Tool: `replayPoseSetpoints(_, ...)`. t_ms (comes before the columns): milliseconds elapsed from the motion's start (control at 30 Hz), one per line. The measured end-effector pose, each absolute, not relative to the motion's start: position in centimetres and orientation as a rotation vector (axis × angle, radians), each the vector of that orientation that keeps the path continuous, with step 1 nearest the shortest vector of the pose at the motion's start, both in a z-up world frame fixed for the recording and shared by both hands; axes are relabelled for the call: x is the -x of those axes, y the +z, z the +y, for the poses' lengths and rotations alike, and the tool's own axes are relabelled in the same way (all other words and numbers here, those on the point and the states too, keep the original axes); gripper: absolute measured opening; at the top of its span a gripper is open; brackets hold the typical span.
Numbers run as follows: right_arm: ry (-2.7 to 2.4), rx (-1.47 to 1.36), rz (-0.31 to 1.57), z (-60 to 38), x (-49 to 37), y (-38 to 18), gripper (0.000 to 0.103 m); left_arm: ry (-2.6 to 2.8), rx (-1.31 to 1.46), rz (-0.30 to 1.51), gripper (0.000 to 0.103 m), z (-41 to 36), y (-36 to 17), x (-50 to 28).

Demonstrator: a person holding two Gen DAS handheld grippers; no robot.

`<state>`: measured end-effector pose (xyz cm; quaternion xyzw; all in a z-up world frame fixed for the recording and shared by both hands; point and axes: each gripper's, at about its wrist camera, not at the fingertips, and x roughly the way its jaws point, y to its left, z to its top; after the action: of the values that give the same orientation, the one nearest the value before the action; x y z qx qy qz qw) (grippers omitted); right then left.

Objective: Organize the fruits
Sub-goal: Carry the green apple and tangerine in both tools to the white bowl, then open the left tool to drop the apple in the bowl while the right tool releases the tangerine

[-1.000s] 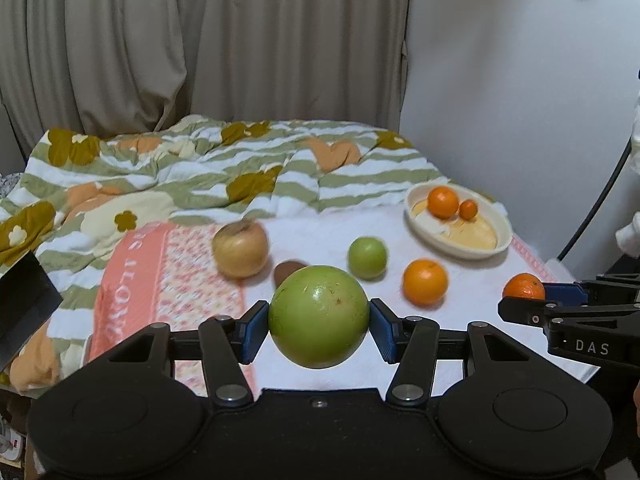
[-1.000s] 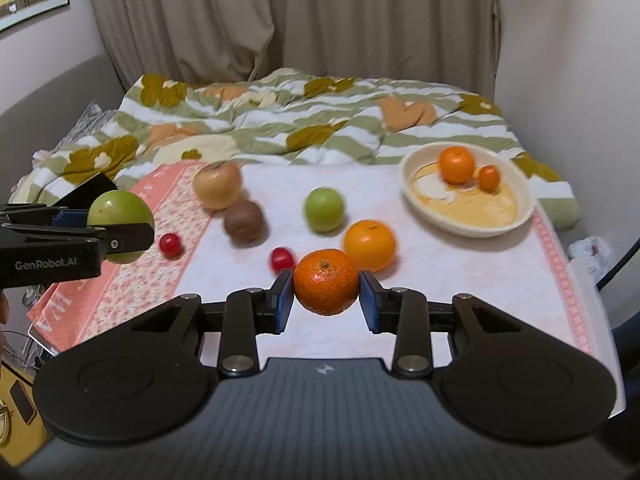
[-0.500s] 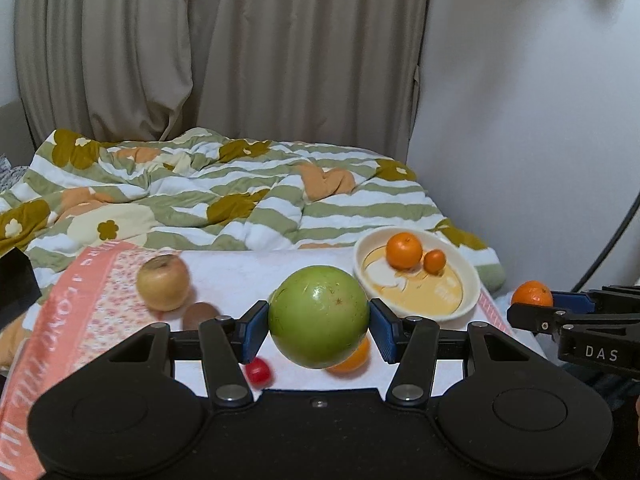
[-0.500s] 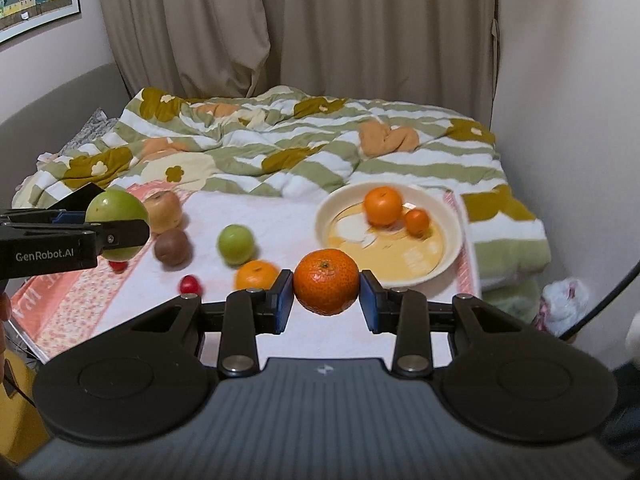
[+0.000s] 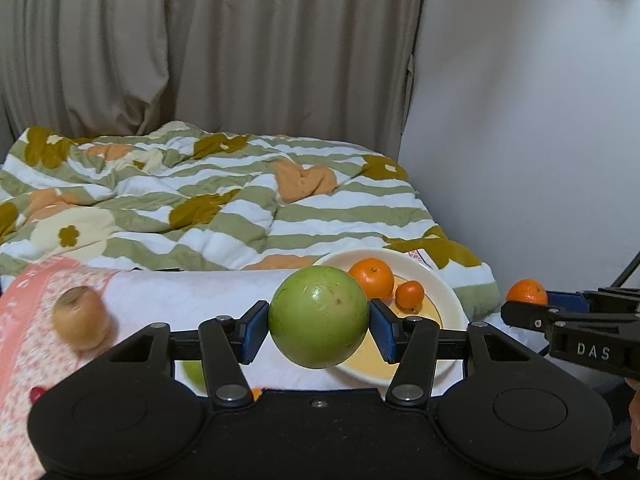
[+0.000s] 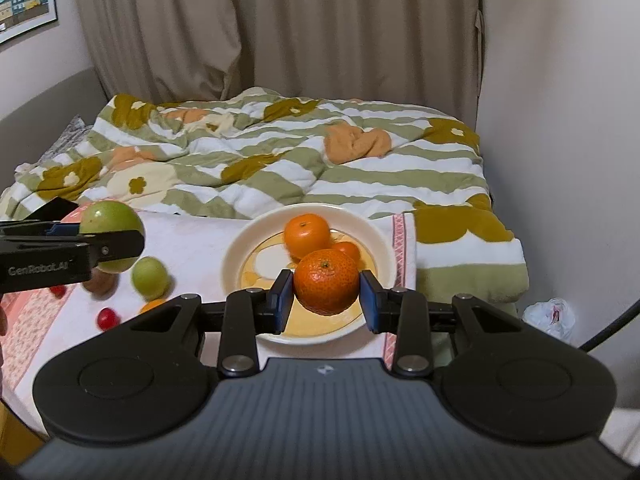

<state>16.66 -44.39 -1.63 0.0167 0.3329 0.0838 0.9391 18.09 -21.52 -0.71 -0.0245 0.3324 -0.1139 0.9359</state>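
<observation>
My left gripper (image 5: 319, 327) is shut on a large green apple (image 5: 319, 316), held in the air just left of a cream plate (image 5: 440, 284). On that plate lie an orange (image 5: 371, 278) and a smaller tangerine (image 5: 409, 295). My right gripper (image 6: 325, 300) is shut on a mandarin (image 6: 326, 287), hovering above the plate (image 6: 240, 248) where the orange (image 6: 307, 235) lies. The left gripper (image 6: 108, 246) and its apple (image 6: 110, 220) show at the left of the right wrist view. The right gripper's mandarin (image 5: 526, 291) shows at the right of the left wrist view.
On the white cloth (image 6: 192, 236) lie a small green fruit (image 6: 149, 279), a brown fruit (image 6: 100, 283), red cherry tomatoes (image 6: 107, 318), part of an orange (image 6: 154, 304) and a tan apple (image 5: 81, 322). A striped quilt (image 6: 280, 168) lies behind; a wall (image 6: 560, 120) stands at the right.
Both grippers have carried their fruit to the right across the cloth. The plate now sits right under the mandarin and beside the green apple. The grips are unchanged.
</observation>
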Motion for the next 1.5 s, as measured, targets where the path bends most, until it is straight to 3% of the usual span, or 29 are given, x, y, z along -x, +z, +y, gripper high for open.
replayPoseSetpoints(500, 0.11, -0.102, 0.771, -46.4, -24.1, -5.9, 0.05, -0.3, -0.112, 0.79, 0.058, -26.3, -6.8, -28.4)
replayPoseSetpoints(867, 0.058, -0.127, 0.834, -47.3, -26.0, -8.4, 0.051, -0.322, -0.314, 0.777, 0.059, -28.6, -10.0, -30.1)
replayPoseSetpoints(900, 0.056, -0.13, 0.835, -47.3, -26.0, -8.4, 0.05, -0.324, -0.314, 0.779, 0.061, -28.6, -10.1, -30.2)
replayPoseSetpoints(933, 0.054, -0.134, 0.835, -47.3, -26.0, -8.4, 0.05, -0.326, -0.317, 0.77, 0.073, -28.7, -10.1, -30.2)
replayPoseSetpoints(967, 0.051, -0.135, 0.835, -47.3, -26.0, -8.4, 0.05, -0.325, -0.323, 0.755, 0.092, -28.7, -10.0, -30.1)
replayPoseSetpoints(1033, 0.048, -0.136, 0.833, -47.3, -26.1, -8.3, 0.05, -0.322, -0.328, 0.725, 0.103, -28.7, -9.5, -29.7)
replayPoseSetpoints(1500, 0.079, -0.126, 0.838, -47.2, -26.3, -8.4, 0.05, -0.337, -0.206, 0.785, 0.103, -26.7, -7.0, -27.6)
